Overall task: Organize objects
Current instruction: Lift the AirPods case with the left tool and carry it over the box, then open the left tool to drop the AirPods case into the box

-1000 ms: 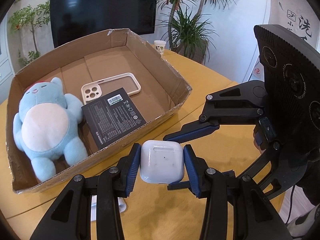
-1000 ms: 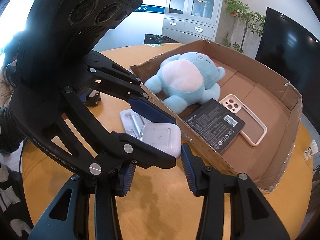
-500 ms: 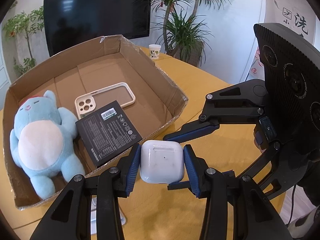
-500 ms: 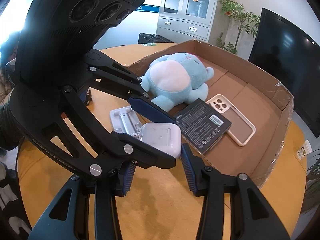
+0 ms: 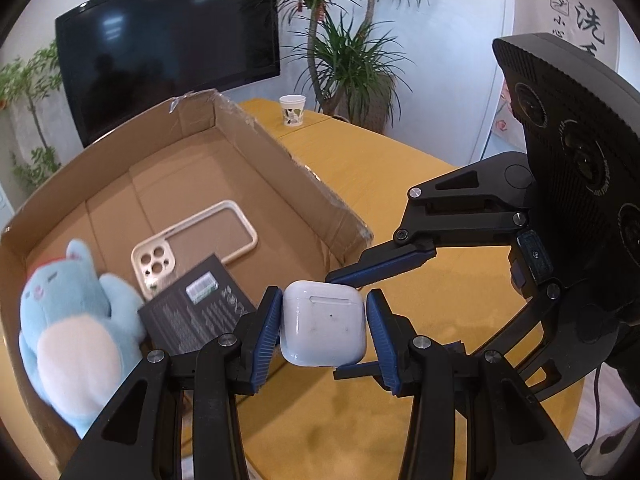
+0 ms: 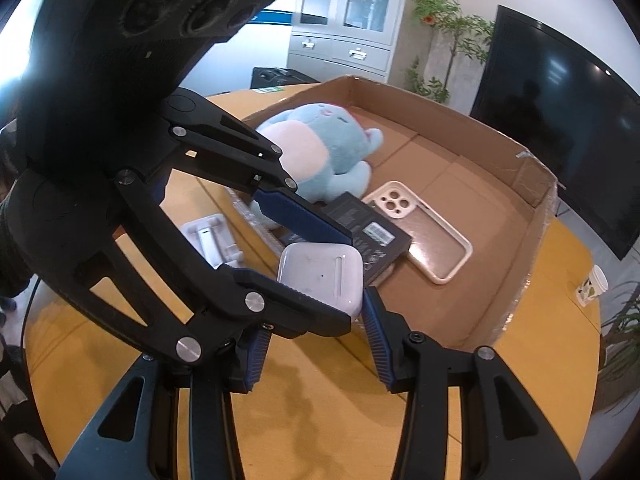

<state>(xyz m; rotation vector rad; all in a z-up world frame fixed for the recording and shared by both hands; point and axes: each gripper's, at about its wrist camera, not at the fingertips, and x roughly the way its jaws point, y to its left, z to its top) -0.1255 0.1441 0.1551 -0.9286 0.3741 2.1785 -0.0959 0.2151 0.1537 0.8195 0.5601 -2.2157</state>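
Observation:
A white earbud case (image 5: 324, 324) hangs in the air, and my left gripper (image 5: 322, 330) is shut on its two sides. My right gripper (image 6: 314, 320) comes in crosswise, one blue pad (image 6: 370, 316) against the lid end of the earbud case (image 6: 320, 276); its other pad is hidden behind the left gripper's finger. The case hovers at the near wall of an open cardboard box (image 5: 280, 160). Inside the box lie a blue plush toy (image 5: 68, 320), a black flat packet (image 5: 196, 312) and a cream phone case (image 5: 192, 248).
The box stands on a round yellow table (image 5: 400, 184). A white stand (image 6: 212, 240) lies on the table just outside the box's near wall. A paper cup (image 5: 292, 110) sits at the far edge. A dark screen and potted plants are behind.
Both grippers rose together with the earbud case and moved towards the box. The case now overlaps the box's near wall instead of sitting over the table in front of it.

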